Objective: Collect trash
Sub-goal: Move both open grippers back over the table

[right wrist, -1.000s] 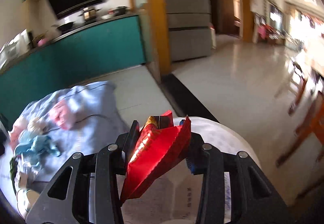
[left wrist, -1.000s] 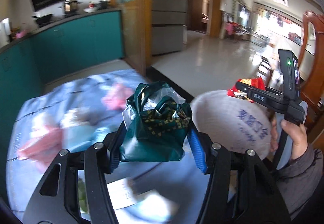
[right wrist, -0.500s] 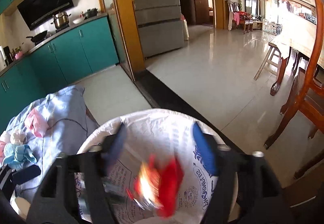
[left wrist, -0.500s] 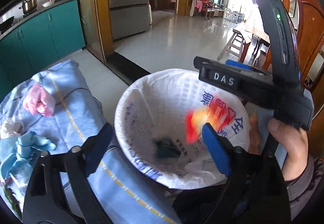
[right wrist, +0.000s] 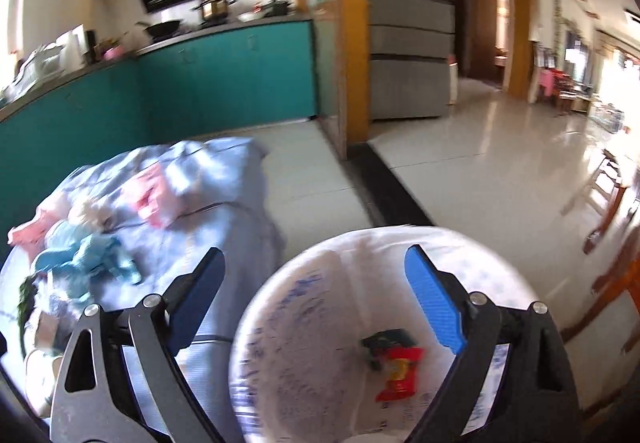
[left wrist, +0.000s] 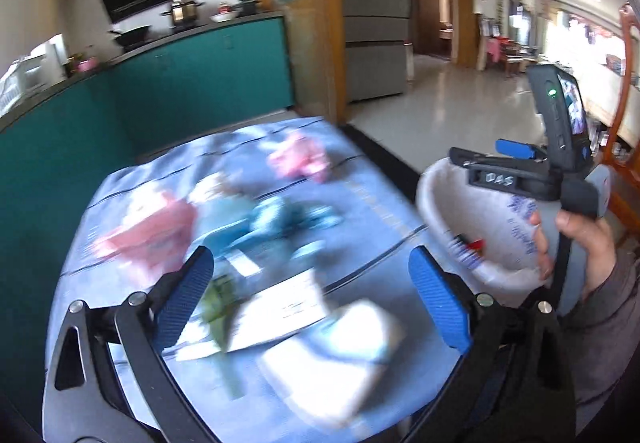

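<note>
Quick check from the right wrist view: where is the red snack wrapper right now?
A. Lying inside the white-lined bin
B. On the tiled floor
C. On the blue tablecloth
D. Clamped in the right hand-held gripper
A: the red snack wrapper lies at the bottom of the white-lined bin beside a dark green wrapper, and nothing sits between the opening jaws of the right hand-held gripper.

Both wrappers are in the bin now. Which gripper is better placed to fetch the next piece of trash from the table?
Probably left: the left gripper, jaws opening and empty, faces the litter on the table. The right gripper hangs over the bin.
</note>
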The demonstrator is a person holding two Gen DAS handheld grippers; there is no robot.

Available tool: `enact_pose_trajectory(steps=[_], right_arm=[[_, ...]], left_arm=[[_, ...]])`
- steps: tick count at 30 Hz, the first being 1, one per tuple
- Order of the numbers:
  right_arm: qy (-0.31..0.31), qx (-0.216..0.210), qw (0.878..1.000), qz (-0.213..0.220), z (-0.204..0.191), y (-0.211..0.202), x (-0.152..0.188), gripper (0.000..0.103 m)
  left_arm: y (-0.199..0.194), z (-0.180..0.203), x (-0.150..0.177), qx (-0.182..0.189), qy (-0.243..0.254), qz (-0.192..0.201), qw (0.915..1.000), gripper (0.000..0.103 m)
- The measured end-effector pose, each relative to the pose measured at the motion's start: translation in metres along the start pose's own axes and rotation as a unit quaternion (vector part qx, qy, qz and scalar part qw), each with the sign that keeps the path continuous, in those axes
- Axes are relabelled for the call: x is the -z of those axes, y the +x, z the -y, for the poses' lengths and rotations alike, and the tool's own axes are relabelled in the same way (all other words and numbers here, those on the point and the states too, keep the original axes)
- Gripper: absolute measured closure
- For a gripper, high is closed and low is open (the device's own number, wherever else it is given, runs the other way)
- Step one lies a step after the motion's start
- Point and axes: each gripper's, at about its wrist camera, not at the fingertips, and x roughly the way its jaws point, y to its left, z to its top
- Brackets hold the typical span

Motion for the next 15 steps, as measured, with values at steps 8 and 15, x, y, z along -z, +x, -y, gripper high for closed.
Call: enact_pose_trajectory(steps=[8,15], right_arm=[[-0.076,-0.053,0.996,-0.009,-0.058,0.004,0.009,0.014],[-0.097,-0.059,0.993,-0.026,-0.067,0.01,0.015,0.014]], left_arm=[[-0.016,-0.061,0.028,-0.054,-0.042,-0.025,0.9973,0.005],[-0.011,-0.077,0.033,-0.063,-0.058,-0.032,0.9958,0.005]])
